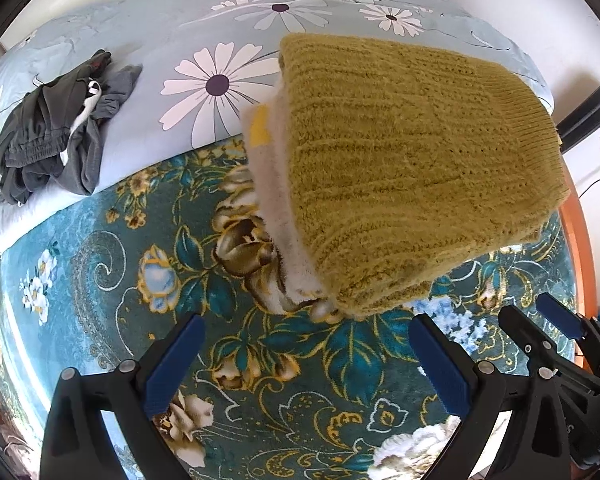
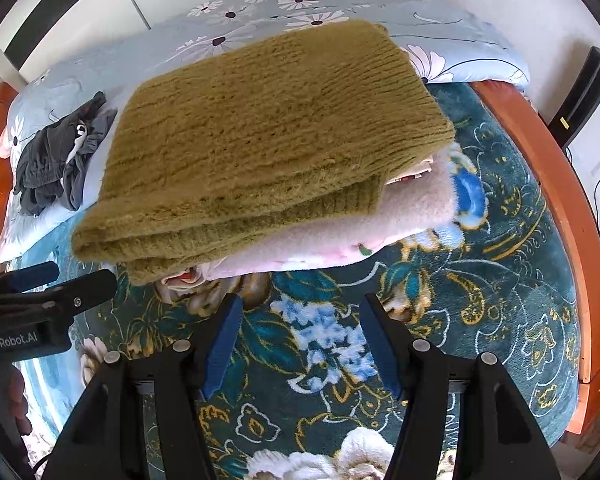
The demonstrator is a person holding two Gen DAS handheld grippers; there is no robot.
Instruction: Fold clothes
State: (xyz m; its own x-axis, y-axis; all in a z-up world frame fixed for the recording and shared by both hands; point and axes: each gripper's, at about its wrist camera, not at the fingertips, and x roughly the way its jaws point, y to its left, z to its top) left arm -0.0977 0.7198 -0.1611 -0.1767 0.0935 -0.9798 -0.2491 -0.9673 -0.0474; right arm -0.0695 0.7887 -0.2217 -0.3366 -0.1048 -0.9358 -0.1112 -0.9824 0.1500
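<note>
Resting folded on a pale fleece stack (image 2: pixel 400 216), mustard knit sweater (image 1: pixel 412 168) sits mid-bed on the teal floral blanket (image 1: pixel 260 360). Left gripper (image 1: pixel 306 364) and right gripper (image 2: pixel 300 344) both released, fingers spread, holding nothing. Grey clothes (image 1: pixel 48 136) heaped further back, unfolded.

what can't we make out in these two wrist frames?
- Garments under the olive sweater: both views, covered by it; count unclear.
- Pale fleece item: only its edge shows, type unclear.
- Dark grey clothes: crumpled, far; how many pieces unclear.
- Right gripper in the left view: cut by the frame edge.
</note>
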